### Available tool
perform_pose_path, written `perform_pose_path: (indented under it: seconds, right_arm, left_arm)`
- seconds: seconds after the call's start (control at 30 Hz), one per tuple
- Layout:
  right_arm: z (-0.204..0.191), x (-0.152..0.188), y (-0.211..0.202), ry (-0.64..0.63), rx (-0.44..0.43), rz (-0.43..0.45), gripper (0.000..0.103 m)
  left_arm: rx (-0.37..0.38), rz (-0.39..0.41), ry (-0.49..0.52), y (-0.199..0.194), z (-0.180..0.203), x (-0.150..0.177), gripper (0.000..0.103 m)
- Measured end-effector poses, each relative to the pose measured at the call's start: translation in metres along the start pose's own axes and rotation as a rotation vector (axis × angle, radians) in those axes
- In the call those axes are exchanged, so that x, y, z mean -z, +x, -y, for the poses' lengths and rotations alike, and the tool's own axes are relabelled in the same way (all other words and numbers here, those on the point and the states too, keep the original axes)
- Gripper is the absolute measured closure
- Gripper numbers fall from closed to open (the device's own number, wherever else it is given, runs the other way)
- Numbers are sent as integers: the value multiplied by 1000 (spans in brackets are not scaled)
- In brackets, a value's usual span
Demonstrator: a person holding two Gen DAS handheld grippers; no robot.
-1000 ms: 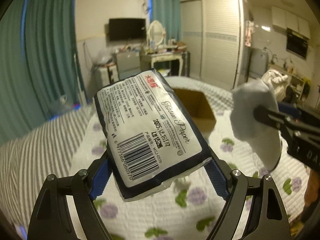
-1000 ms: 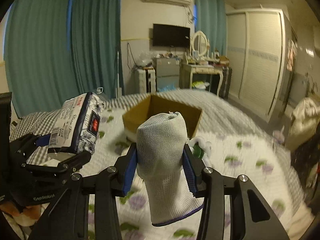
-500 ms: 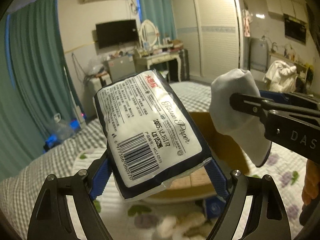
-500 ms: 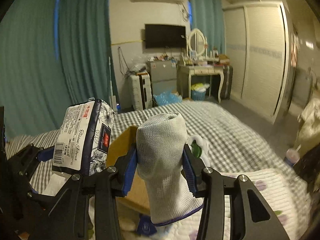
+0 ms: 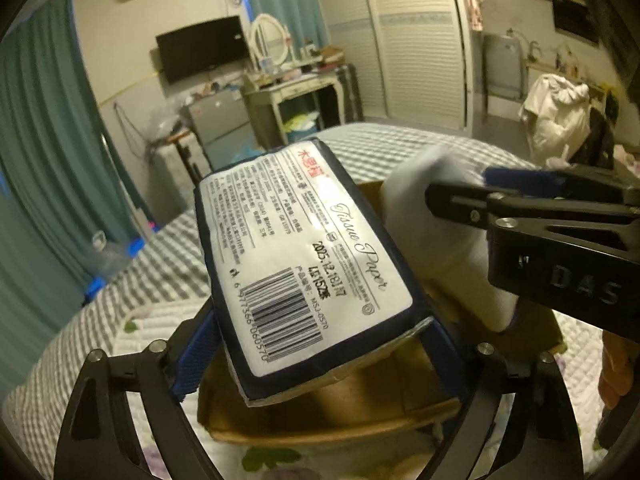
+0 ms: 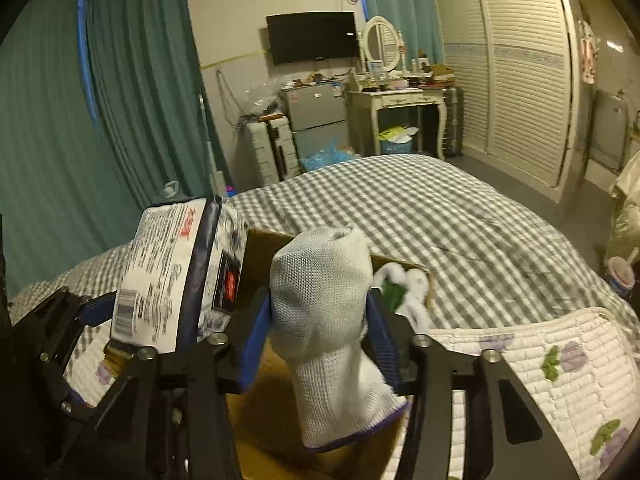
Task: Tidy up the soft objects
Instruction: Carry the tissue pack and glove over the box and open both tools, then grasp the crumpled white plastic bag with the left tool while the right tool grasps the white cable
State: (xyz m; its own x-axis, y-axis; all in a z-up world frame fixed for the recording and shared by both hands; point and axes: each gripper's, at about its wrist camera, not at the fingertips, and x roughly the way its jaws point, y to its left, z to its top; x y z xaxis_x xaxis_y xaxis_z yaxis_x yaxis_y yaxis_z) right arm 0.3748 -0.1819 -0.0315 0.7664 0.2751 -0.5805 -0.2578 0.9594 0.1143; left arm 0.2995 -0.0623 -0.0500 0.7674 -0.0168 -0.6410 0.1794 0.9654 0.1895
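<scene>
My left gripper [image 5: 320, 344] is shut on a tissue paper pack [image 5: 304, 248], white with a dark blue border and a barcode, held tilted over an open cardboard box [image 5: 328, 412]. My right gripper [image 6: 318, 320] is shut on a white knit glove [image 6: 324, 320], also over the box [image 6: 280, 432]. The pack shows at the left of the right wrist view [image 6: 172, 280]. The glove [image 5: 440, 240] and right gripper [image 5: 460, 200] show at the right of the left wrist view. A white and green soft item [image 6: 404, 284] lies at the box's far corner.
The box sits on a bed with a grey checked cover [image 6: 440, 216] and a white floral quilt [image 6: 560, 360]. Teal curtains [image 6: 120, 120] hang on the left. A dressing table [image 6: 400, 100], small fridge [image 6: 316, 116] and wardrobe [image 6: 516, 60] stand beyond the bed.
Both grippers have moved forward and down with their loads; the box, earlier ahead on the bed, now lies directly beneath them.
</scene>
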Motion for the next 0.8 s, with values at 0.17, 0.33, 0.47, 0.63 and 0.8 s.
perform_pose_path:
  seconds: [0.17, 0.33, 0.47, 0.63, 0.8]
  right_arm:
    - [4, -8, -38, -16, 67, 49, 30]
    - [-4, -20, -110, -27, 101, 99, 26]
    - [-25, -26, -181, -71, 124, 159, 22]
    - [-56, -17, -263, -126, 140, 205, 9]
    - [-85, 17, -308, -165, 135, 247, 0]
  left_arm:
    - [-25, -16, -22, -23, -2, -7, 9]
    - [-35, 46, -44, -80, -10, -18, 9]
    - [-27, 113, -73, -140, -22, -22, 9]
    - [-49, 175, -96, -203, -37, -8, 8]
    - [-97, 221, -119, -238, -51, 32, 4]
